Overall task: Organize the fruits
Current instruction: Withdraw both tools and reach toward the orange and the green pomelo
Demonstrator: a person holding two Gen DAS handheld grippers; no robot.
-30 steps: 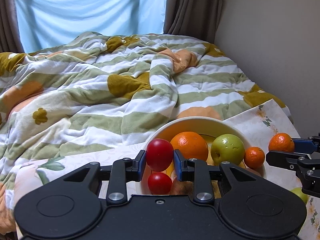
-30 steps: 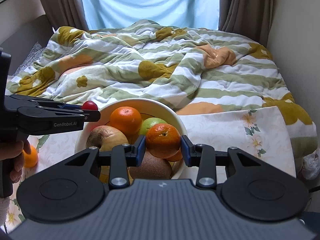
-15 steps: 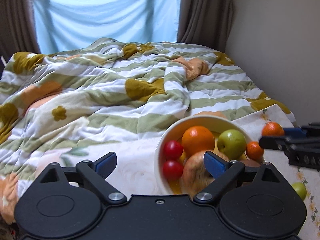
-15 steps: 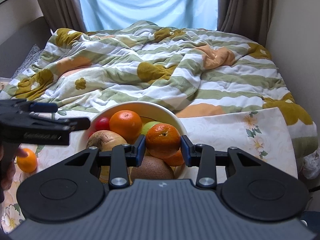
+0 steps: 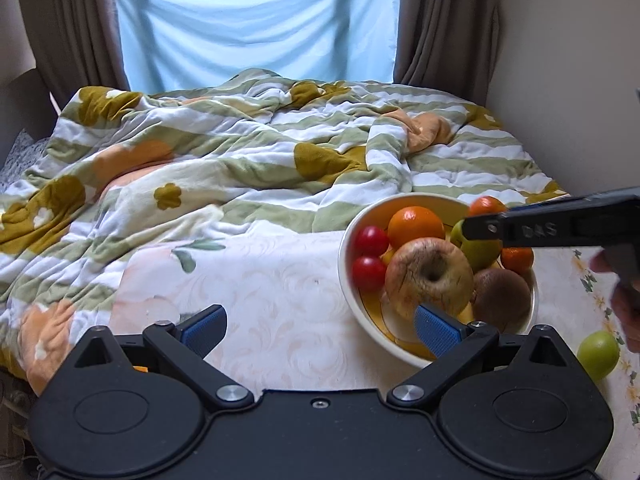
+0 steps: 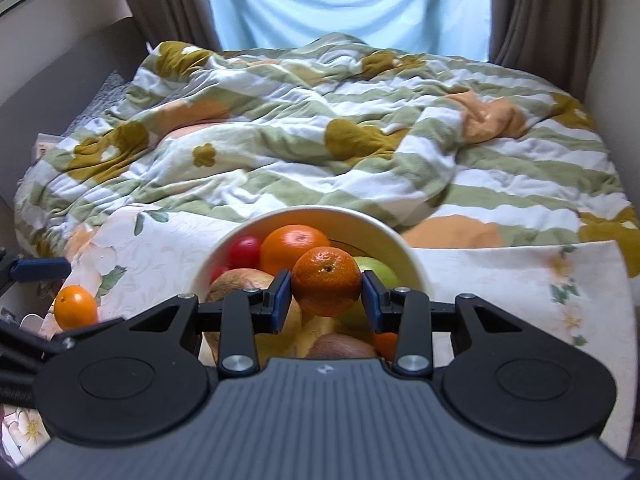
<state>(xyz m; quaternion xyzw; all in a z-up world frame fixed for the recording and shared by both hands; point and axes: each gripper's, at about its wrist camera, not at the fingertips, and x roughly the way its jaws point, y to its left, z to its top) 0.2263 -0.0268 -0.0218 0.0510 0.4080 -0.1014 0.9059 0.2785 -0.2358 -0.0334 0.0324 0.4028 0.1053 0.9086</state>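
Note:
A white bowl on a pale floral cloth holds two red tomatoes, an orange, a large blotchy apple, a green apple and a brown fruit. My left gripper is low and left of the bowl. Its jaws are opening wide with nothing between them. My right gripper is shut on a mandarin and holds it just above the fruit in the bowl.
A loose orange lies on the cloth left of the bowl, and a green fruit lies to its right near a person's hand. A rumpled striped quilt covers the bed behind. A wall stands close on the right.
My left gripper opened and let go of a red tomato, which now lies in the bowl, then drew back to the left. My right gripper carried the mandarin over the bowl.

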